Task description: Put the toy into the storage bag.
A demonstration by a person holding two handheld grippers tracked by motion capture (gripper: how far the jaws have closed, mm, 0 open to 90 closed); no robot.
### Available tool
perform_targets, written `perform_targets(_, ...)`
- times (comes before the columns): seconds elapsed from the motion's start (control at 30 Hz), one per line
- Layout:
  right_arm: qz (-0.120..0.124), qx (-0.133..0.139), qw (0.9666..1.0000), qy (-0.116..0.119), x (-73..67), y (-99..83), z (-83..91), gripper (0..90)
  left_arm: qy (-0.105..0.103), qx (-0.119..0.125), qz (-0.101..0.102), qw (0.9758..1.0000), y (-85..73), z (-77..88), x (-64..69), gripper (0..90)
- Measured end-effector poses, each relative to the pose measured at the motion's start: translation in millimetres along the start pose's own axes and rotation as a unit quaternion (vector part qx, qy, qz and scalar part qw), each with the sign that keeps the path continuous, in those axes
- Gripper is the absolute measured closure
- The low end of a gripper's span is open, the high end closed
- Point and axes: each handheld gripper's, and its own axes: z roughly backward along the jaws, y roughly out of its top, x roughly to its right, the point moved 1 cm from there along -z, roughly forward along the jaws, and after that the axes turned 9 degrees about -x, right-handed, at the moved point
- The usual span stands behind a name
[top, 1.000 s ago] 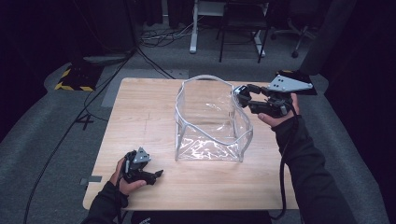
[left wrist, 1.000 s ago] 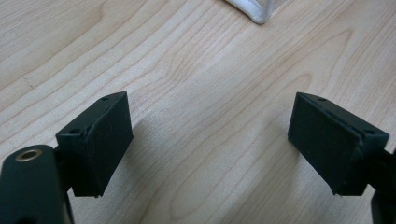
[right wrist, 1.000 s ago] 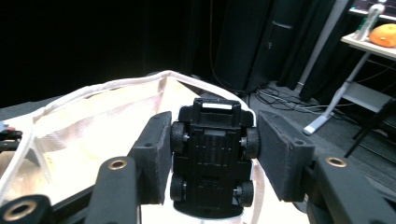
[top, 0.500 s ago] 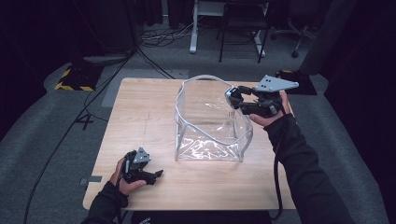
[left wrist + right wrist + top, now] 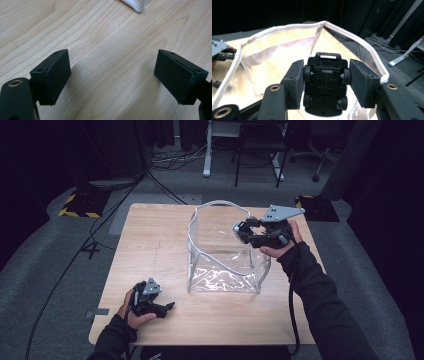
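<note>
Right gripper view: the right gripper [image 5: 325,82] is pinching a black toy car [image 5: 325,83], underside showing, above the clear bag's [image 5: 220,255] open mouth; the left gripper [image 5: 112,75] is resting spread over the table [image 5: 100,37].

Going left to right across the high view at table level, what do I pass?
Left gripper resting open on the table → clear bag → right gripper, holding a toy car at the bag's rim.
</note>
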Motion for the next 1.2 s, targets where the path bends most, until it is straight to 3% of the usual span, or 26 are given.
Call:
perform_targets(0.63, 0.03, -0.066, 0.9969, 0.028, -7.7, -9.9, -17.4, 47.5, 0.0, 0.003, 0.002, 1.0, -0.2, -0.5, 0.3, 14.1)
perform_targets(1.2, 0.05, -0.141, 0.988, 0.037, -10.8, -12.7, -17.1, 47.4, 0.001, 0.003, 0.0, 1.0, -0.1, -0.4, 0.1, 14.1)
